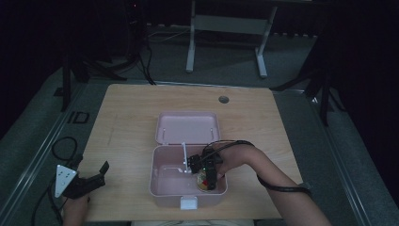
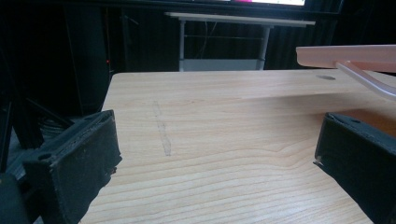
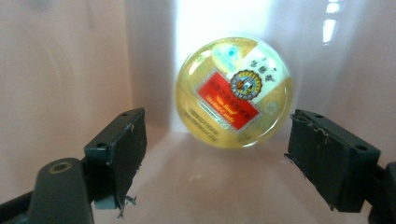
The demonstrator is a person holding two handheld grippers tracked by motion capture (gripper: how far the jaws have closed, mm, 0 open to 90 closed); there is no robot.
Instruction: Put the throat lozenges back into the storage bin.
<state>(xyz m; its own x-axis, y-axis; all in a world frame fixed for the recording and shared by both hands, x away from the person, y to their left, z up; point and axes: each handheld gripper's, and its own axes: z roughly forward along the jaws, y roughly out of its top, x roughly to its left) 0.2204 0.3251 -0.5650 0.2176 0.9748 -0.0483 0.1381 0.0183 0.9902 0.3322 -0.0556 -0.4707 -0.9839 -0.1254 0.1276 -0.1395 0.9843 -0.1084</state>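
The right hand-held gripper point(image 1: 210, 177) is down inside the pink box point(image 1: 162, 188), in its front right corner, with its jaws spread wide and nothing between them. Just ahead of it, in the right gripper view, a round gold tin point(image 3: 234, 91) with a red label stands on its edge, leaning against the box's pale inner wall point(image 3: 60, 70), so the label faces the camera. From above, the tin point(image 1: 202, 181) shows just beside the jaws, near the front wall.

The risk I see is in that tilt. A tin on its rim could roll or slap flat if one jaw brushes it before the other, and then the grip would have to be found again. The corner is tight, too: the jaws could catch the box wall, or the white divider point(image 1: 184, 155) standing in the middle, and drag the whole box across the desk point(image 1: 131, 113). Its open lid point(image 1: 188, 126) lies behind, out of the way.

The left hand-held gripper point(image 1: 89, 181) rests open on the desk, well to the left of the box, so nothing steadies the box if it slides.
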